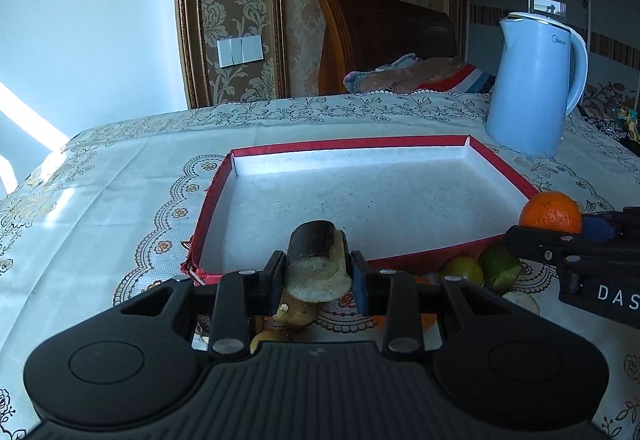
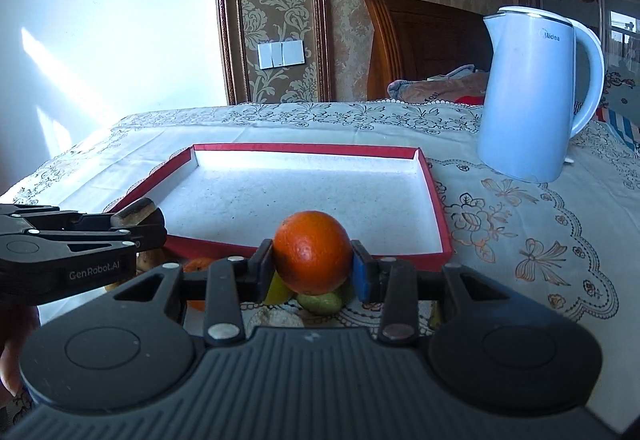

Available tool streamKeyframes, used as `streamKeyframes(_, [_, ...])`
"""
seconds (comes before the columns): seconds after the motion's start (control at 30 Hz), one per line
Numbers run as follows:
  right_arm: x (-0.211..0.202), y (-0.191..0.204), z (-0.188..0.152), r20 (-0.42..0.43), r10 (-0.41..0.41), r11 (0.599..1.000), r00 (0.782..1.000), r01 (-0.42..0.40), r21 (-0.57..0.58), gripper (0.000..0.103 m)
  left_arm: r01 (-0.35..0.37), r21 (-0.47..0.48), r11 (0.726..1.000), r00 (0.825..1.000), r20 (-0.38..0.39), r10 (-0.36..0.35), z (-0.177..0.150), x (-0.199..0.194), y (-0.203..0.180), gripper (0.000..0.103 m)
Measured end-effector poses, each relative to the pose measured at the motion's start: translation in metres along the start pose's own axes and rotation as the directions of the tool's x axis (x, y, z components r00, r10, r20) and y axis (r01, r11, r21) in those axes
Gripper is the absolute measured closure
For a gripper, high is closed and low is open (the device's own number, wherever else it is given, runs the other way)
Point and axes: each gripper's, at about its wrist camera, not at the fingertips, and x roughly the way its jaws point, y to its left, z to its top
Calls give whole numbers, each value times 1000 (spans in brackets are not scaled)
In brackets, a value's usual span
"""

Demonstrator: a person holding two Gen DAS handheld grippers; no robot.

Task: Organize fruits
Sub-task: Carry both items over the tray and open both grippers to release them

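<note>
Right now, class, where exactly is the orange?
The orange is clamped in the right gripper, held above the loose fruit just short of the red tray's near edge; the left wrist view shows it at far right.

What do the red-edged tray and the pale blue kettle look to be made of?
The tray looks like cardboard: thin folded walls, matte red outside, speckled white paper lining, and a frayed near corner in the left wrist view. The kettle looks like smooth plastic with a soft sheen, a moulded handle and a metallic-looking rim band; the inside is not visible.
</note>
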Motion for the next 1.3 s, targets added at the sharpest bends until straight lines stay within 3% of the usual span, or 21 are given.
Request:
streamKeyframes(0.57, [73,-16,27,-51,-73,997,996,72,-4,66,-46,-44,998,997,-68,43,27,59,-2,70])
streamKeyframes(1.1, [131,-36,39,-169,-75,993,983,89,74,66,-72,-50,996,990,-128,65,44,104,-6,70])
streamKeyframes(1.3, [139,-36,42,-173,-78,993,982,92,72,66,-73,-54,996,990,-128,65,46,113,-9,70])
